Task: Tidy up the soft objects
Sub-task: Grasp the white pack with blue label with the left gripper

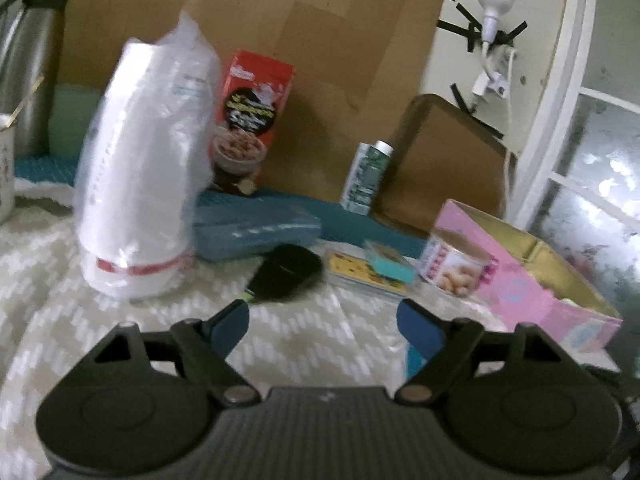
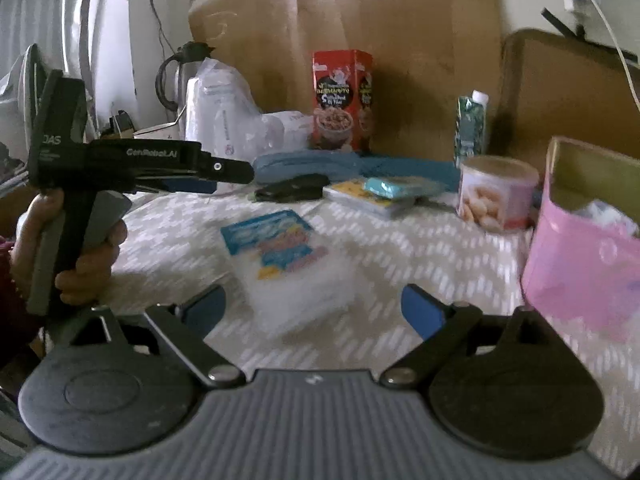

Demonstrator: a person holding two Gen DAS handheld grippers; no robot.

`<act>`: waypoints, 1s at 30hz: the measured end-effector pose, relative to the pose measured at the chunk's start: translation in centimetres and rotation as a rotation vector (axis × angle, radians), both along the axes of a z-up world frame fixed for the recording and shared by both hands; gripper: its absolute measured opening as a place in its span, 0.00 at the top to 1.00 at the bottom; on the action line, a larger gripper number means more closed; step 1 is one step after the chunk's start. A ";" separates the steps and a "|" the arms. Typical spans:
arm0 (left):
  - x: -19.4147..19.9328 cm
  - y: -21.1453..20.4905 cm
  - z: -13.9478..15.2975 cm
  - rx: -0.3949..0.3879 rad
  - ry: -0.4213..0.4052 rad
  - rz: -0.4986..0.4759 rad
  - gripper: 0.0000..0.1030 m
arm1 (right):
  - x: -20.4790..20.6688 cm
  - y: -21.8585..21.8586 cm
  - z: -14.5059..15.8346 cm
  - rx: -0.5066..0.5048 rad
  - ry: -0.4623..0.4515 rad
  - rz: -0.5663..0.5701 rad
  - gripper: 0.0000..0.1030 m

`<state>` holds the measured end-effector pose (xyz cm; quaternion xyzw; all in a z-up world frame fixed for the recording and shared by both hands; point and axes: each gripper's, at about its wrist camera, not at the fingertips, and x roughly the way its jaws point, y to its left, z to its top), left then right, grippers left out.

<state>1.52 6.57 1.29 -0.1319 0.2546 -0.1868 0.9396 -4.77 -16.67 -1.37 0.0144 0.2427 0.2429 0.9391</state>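
I am holding my right gripper (image 2: 314, 308) low over the patterned cloth (image 2: 400, 240), its jaws released and spread wide with nothing pressed between them. The soft plastic packet (image 2: 280, 256) with the blue and pink print is lying flat on the cloth just ahead of those jaws, apart from both pads. Taking the pink box (image 2: 580, 264) as landmark: the packet is lying well to its left, the cookie tin (image 2: 496, 194) is standing just beside its far left corner, and the teal block (image 2: 394, 187) is resting on a yellow pack further left of the tin. The box is standing open; something pale is showing inside, too blurred to identify. My left gripper (image 1: 322, 326) is hovering over the same cloth, jaws released and empty, pointing toward the black pouch (image 1: 286, 274). The bagged white stack (image 1: 140, 176) is standing far left of the box.
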 end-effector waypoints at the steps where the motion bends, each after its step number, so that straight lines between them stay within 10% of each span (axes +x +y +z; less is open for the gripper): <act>1: -0.2 0.0 0.0 -0.036 0.011 -0.019 0.19 | -0.2 0.1 0.0 0.003 0.001 0.005 0.07; 6: -0.5 -2.0 -0.4 -0.073 0.075 -0.098 0.22 | -0.8 1.4 0.1 -0.010 -0.010 0.047 0.11; 10: -0.1 -3.8 -1.2 -0.037 0.150 -0.158 0.48 | 0.0 2.3 -0.5 -0.037 0.032 0.023 0.39; 13: -0.8 -4.8 -1.3 -0.039 0.157 -0.185 0.48 | 0.0 1.6 -0.9 -0.032 0.045 -0.009 0.53; 30: -2.2 -19.7 -0.9 0.066 0.179 -0.522 0.45 | -6.8 -8.8 -1.3 -0.011 0.054 -0.316 0.57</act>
